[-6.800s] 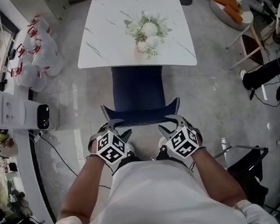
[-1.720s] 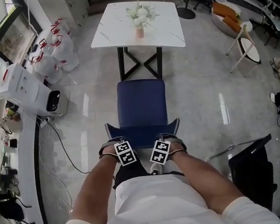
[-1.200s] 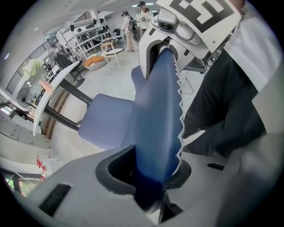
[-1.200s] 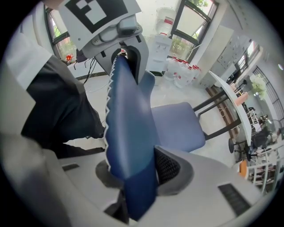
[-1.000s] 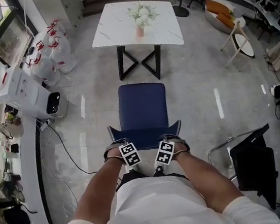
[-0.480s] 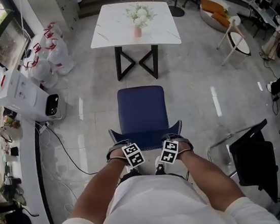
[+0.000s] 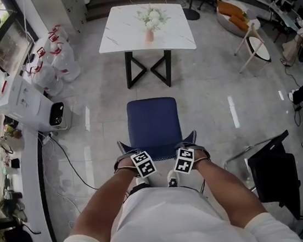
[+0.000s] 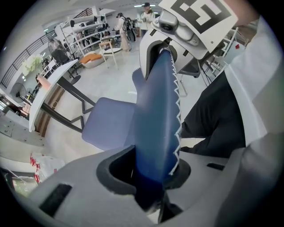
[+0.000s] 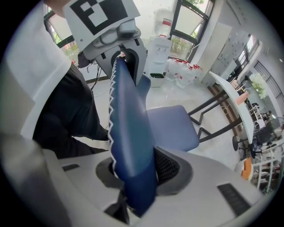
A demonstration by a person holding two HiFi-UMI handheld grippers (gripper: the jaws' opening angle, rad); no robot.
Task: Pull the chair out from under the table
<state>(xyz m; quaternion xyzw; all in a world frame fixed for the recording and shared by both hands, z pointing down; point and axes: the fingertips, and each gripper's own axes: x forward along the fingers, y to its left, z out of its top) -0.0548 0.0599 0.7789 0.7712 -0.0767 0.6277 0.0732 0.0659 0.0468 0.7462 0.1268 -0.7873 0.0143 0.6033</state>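
Note:
The blue chair (image 7: 152,120) stands out on the floor, well apart from the white marble table (image 7: 129,32). Both grippers point down onto the top edge of its backrest (image 7: 157,143), close to my body. My left gripper (image 7: 127,157) grips the left end, and its jaws are closing on the blue padding (image 8: 155,111) between them. At the right end, my right gripper (image 7: 192,149) is shut on the same backrest (image 9: 128,115). In the left gripper view the left gripper (image 8: 151,177) holds the white-stitched edge. The right gripper (image 9: 133,177) does likewise in its own view.
A vase of flowers (image 7: 149,21) stands on the table. White boxes and an appliance (image 7: 27,101), tied bags (image 7: 54,53) and a floor cable (image 7: 68,162) lie at the left. A black folding stand (image 7: 271,168) is at the right, a white chair (image 7: 258,48) beyond it.
In the oldest frame the chair's seat was under the table; now it stands clear of it, nearer me. Over the last second hardly anything moved, and both grippers stay on the backrest.

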